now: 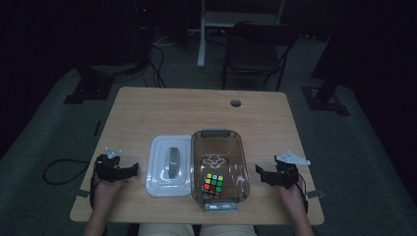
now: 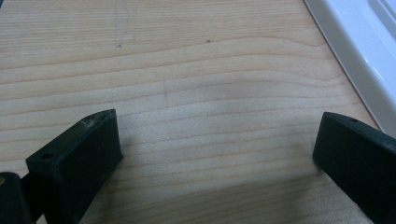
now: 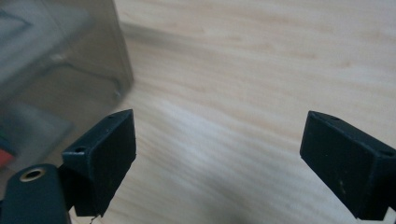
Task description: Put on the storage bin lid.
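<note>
So the Rubik's cube [image 1: 213, 184] is sitting inside the smoky see-through container [image 1: 244, 162], down at the end nearest the person, and the container is pretty much centred on the wooden table [image 1: 196, 110]. The white lid [image 1: 169, 165] lies flat just beside the container on its left, looks like it's touching or nearly so. Left gripper [image 1: 132, 168] rests on the table left of the lid, jaws spread wide with nothing in them; right gripper [image 1: 260, 173] sits just off the container's right wall, also spread and empty. So the cube is between the two, closer to the right one, with the container wall in the way. Lots of bare wood at the far half of the table, much less along the near edge. The left gripper view [image 2: 212, 140] picks up the lid's white rim at the right that you can't judge well from above, and the right gripper view [image 3: 219, 140] shows the container's tinted wall close at left, blurry.
</note>
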`<state>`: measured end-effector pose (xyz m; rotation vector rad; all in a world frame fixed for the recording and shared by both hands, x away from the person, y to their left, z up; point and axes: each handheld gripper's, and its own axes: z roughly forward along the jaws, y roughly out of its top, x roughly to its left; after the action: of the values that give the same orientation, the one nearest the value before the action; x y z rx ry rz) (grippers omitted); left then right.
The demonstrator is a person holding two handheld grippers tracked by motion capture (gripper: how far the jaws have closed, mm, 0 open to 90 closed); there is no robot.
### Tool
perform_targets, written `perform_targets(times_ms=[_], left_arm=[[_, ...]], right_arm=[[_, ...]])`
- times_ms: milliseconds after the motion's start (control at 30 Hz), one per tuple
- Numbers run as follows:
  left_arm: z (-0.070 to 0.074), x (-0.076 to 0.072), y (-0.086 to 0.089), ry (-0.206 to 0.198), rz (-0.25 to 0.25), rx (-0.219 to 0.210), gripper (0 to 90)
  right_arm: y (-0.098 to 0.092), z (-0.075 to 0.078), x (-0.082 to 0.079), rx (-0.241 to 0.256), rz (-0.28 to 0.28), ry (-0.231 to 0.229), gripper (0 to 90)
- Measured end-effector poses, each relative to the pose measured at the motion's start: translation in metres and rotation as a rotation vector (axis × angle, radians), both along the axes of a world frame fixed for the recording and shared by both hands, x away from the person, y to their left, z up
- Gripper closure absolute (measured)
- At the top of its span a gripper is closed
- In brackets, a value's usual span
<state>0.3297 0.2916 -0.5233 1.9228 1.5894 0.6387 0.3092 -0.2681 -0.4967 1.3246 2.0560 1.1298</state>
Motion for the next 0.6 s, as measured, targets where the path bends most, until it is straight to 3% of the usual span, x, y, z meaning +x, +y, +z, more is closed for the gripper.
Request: perform_targets(times_ms=[67, 167, 267, 433, 600], left_arm=[[0.000, 0.000, 0.001, -0.002, -0.008, -0.002, 1.7], [0.000, -0.001, 0.001, 0.001, -0.018, 0.000, 1.7], [0.003, -0.002, 0.001, 0.026, -0.032, -0.004, 1.7], [0.006, -0.009, -0.001, 0.036, -0.075, -0.066, 1.7], [0.018, -0.013, -0.007, 0.026, -0.108, -0.084, 1.7]], right_arm=[[-0.001, -0.008, -0.001, -0.019, -0.013, 0.000, 10.6], [-0.003, -0.019, -0.002, -0.006, -0.025, 0.024, 10.7], [-0.003, -0.026, -0.001, -0.023, -0.032, 0.048, 10.7], [-0.002, -0.028, 0.002, -0.056, -0.048, 0.069, 10.7], [0.000, -0.029, 0.004, -0.082, -0.069, 0.078, 10.7]])
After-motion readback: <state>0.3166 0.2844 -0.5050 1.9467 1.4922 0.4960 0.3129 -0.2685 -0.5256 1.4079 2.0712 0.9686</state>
